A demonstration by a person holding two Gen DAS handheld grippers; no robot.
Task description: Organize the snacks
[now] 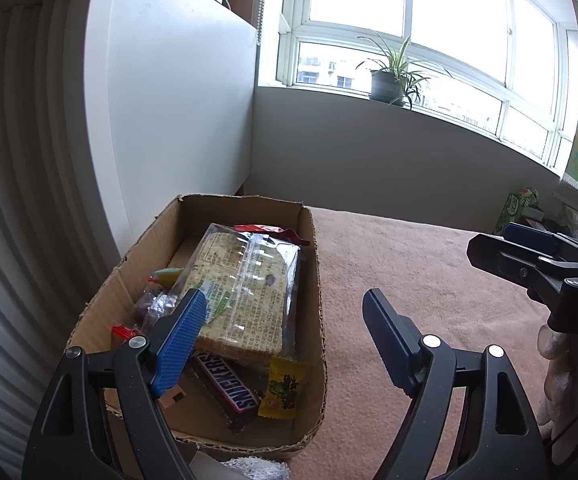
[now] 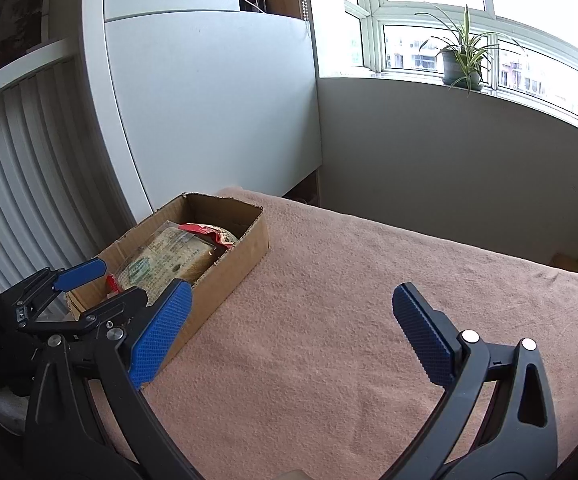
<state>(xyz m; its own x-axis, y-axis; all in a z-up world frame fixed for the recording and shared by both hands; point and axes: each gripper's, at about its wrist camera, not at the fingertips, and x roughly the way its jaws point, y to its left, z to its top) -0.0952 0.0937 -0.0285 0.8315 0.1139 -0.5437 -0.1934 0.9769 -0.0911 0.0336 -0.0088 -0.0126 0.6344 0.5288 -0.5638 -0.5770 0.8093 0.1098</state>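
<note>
Cardboard box (image 1: 313,280) sits at the far left corner of the bench (image 1: 409,280), w/ pink towel (image 2: 329,320) over the top; inside: big clear bag of crackers (image 1: 245,292), Snickers bar (image 1: 229,386), yellow candy packet (image 1: 285,388) + a few small wrapped sweets by the left wall. Left gripper (image 1: 285,336) hovers over the box's near end, fingers (image 1: 181,340) spread wide, holding nothing. Right gripper (image 2: 293,332) is above bare towel just right of the box, fingers also spread & empty.

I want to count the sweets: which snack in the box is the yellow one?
The small yellow packet in the cardboard box, beside the brown chocolate bar. The big bag is clear.
</note>
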